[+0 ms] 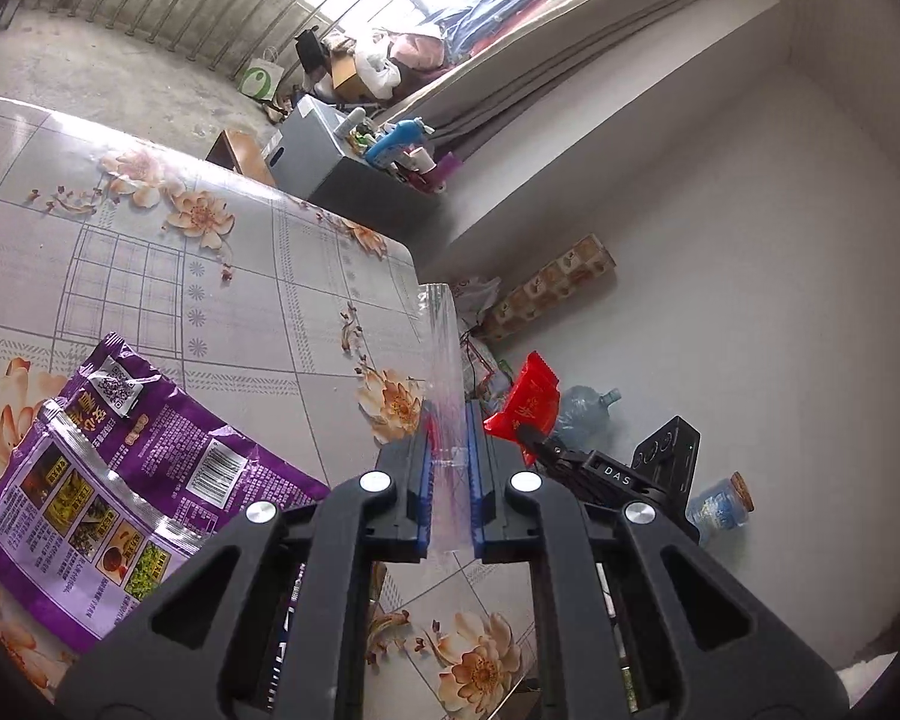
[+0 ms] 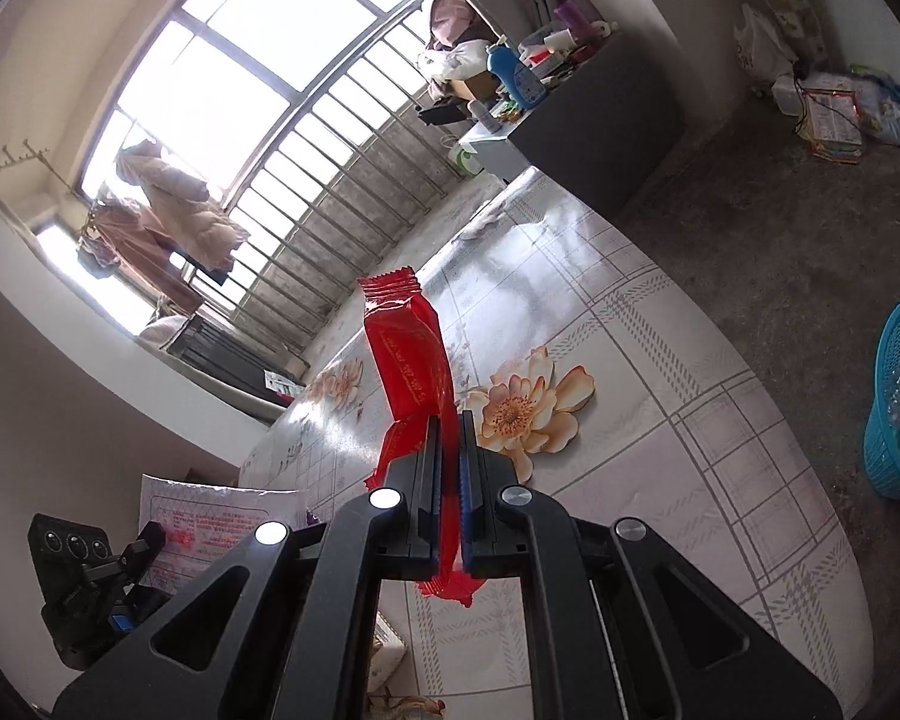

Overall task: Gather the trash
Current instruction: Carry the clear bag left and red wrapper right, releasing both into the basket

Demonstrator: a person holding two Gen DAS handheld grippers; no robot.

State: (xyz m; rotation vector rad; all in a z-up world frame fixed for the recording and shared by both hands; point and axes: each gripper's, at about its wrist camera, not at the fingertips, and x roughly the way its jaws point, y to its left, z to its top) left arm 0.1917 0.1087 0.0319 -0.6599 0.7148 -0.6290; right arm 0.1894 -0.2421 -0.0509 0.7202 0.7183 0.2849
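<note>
Floral table (image 1: 222,300), grippers pinching wrappers, apparently

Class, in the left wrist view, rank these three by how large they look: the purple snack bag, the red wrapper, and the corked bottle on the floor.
1. Purple snack bag, by far the largest, though it lies nearest the camera.
2. Red wrapper.
3. Corked bottle, a little smaller than the wrapper; being farther away, its true size is unsure.

Red wrapper (image 2: 411,354), clear wrapper (image 1: 447,372), each upright, claw-pinched
</note>
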